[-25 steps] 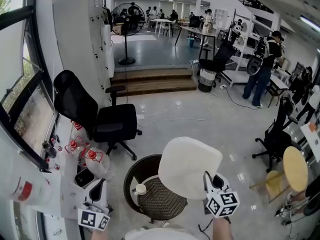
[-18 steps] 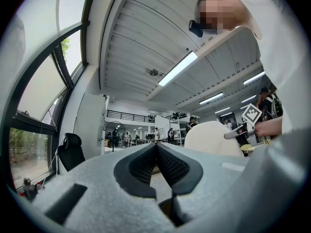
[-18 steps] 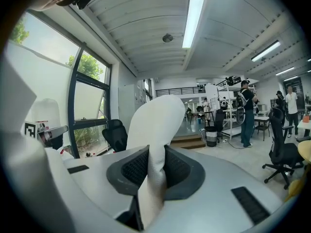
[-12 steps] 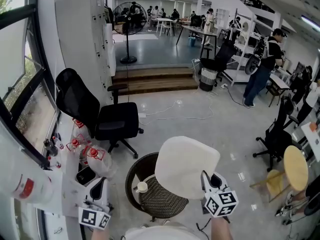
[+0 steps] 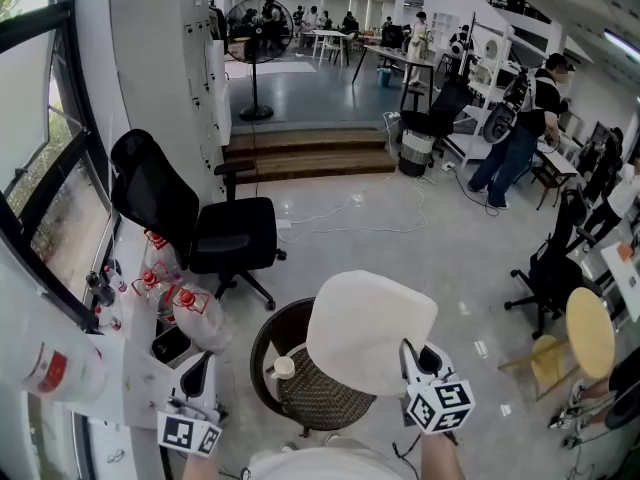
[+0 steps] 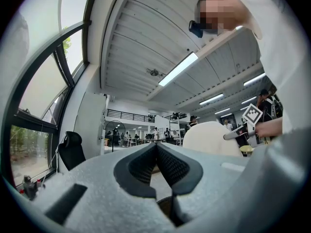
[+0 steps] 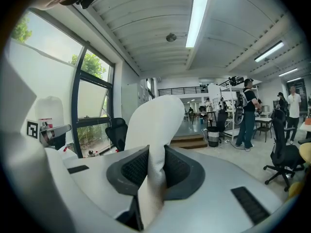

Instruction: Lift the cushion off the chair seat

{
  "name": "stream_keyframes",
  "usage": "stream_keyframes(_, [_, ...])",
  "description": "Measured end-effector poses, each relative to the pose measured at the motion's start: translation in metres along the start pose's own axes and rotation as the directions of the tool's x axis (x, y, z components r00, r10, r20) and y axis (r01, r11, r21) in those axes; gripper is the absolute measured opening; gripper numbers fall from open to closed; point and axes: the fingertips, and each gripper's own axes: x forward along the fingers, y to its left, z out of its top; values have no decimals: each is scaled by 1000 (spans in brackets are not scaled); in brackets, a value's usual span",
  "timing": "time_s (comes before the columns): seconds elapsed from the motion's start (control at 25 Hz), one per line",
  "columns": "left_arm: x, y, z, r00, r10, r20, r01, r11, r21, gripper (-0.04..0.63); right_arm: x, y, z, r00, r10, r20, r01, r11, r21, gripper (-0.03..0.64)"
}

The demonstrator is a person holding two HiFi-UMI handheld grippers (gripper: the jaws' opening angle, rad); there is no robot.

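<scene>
finds pale cream round fabric cushion [image 5: 370, 328] pinched at its edge between right gripper [image 7: 151, 171] jaws, raised and tilted over dark round woven wicker chair seat [image 5: 312, 400], apparently clear of it. finds left gripper [image 6: 156, 153] jaws together, empty.

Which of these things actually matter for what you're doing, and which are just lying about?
Part of the job:
- cushion, pinched in the right gripper
- woven chair under it

Just lying about:
- black office chair
- fan
- water bottles
- yellow stool
- left gripper, shut and empty
</scene>
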Motion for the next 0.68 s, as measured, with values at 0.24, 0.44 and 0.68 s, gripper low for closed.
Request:
stream_keyframes(0.24, [-2,-1,-3,1000,-3,-8,3,1000,-5,15,-1,4,-2,1000,10,-5,-10,1000,-4,67])
stream_keyframes(0.44, [-3,-5,-5,1000,-3,-9,3,1000,-10,15,-4,0,-3,1000,7,-5,-7,1000,-11,67])
stream_keyframes(0.68, [-1,-8,-6,1000,2,-14,-2,1000,-17,15,-3,-4,3,1000,4,2,-4,1000,-10,67])
